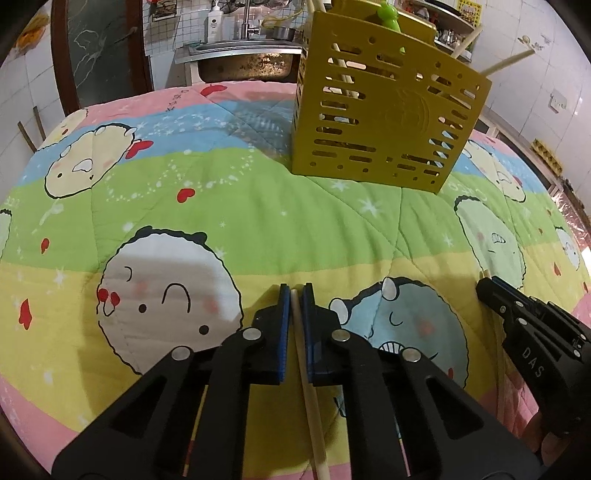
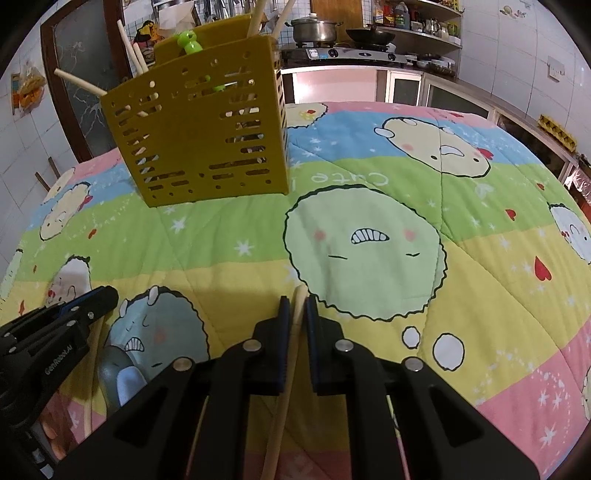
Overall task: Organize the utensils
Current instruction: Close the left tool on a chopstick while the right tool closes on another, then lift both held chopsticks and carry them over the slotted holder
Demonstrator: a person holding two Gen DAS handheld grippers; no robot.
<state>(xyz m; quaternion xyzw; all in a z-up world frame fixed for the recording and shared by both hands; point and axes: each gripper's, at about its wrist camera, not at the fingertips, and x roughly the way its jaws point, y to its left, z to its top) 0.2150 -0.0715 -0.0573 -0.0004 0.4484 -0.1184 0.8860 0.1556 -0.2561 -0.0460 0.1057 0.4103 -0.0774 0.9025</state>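
Observation:
A yellow slotted utensil holder stands on the cartoon quilt at the far side; it also shows in the right wrist view. Several pale chopsticks and a green utensil stick out of it. My left gripper is shut on a pale wooden chopstick that runs back between the fingers. My right gripper is shut on another pale chopstick. Each gripper shows in the other's view, the right one and the left one, both low over the quilt's near part.
The quilt covers the whole table. A grey spoon-like utensil lies on the quilt near the left gripper. A steel sink is behind the table in the left view; a stove with a pot is behind it in the right view.

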